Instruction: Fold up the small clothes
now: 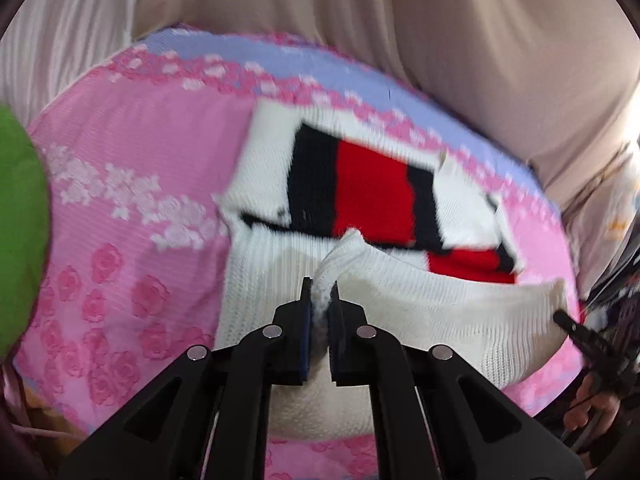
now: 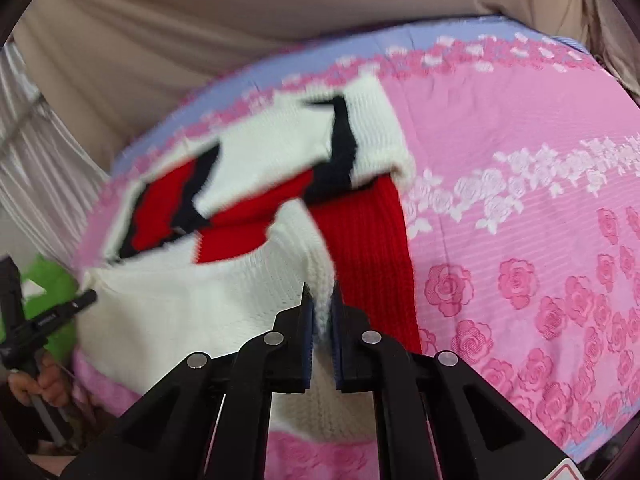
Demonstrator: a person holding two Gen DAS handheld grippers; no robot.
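Note:
A small knitted sweater (image 1: pixel 372 196), white with red and black blocks, lies on a pink rose-patterned bedspread (image 1: pixel 132 184). My left gripper (image 1: pixel 321 292) is shut on a pinched fold of its white near edge, which rises off the bed. In the right wrist view the same sweater (image 2: pixel 256 160) shows a red sleeve (image 2: pixel 372 256) hanging on its right side. My right gripper (image 2: pixel 321 296) is shut on white knit at the near edge, beside that sleeve. Each view shows the other hand-held gripper at its border, the right one (image 1: pixel 576 328) and the left one (image 2: pixel 60 312).
A green cloth (image 1: pixel 20 232) lies at the left edge of the bed, seen as well in the right wrist view (image 2: pixel 48 280). Beige curtains (image 1: pixel 360 28) hang behind the bed. A lilac band (image 2: pixel 360 56) runs along the bedspread's far edge. A person's hand (image 2: pixel 36 380) grips the left tool's handle.

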